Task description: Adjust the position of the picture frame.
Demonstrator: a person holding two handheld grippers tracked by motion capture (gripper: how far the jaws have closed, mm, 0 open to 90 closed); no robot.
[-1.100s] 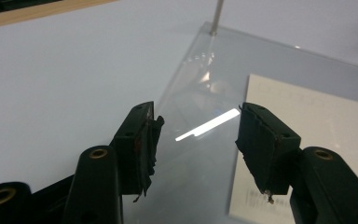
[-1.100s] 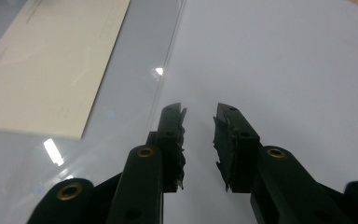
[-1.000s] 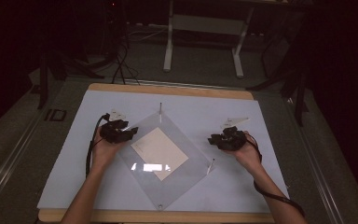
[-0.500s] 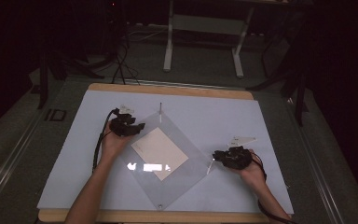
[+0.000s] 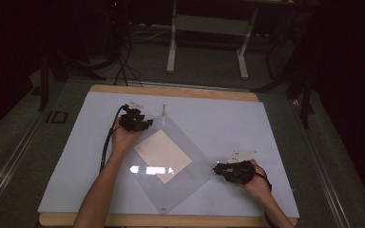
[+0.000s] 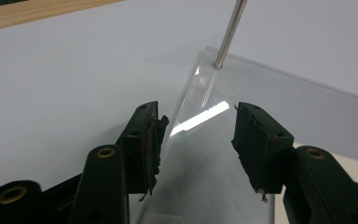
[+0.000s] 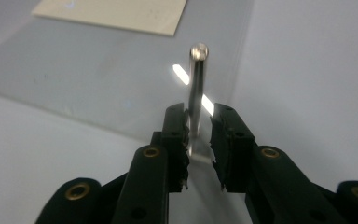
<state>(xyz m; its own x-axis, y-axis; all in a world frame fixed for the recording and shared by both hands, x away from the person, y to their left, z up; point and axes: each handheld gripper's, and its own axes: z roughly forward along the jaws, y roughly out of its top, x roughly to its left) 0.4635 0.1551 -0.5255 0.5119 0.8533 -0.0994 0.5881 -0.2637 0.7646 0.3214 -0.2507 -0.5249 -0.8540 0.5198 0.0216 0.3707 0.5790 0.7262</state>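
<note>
right gripper (image 7: 198,140) clenched on the upright metal pin (image 7: 197,88) at the clear sheet's (image 5: 190,142) right corner | left gripper (image 6: 196,135) released, straddling the sheet's far-left edge near the far pin (image 6: 227,32) | paper (image 5: 162,156) under the sheet, seemingly | step: lift the pin straight up, keep the sheet flat

High view overhead, claw views close, sharing clear sheet (image 5: 190,156)
</note>
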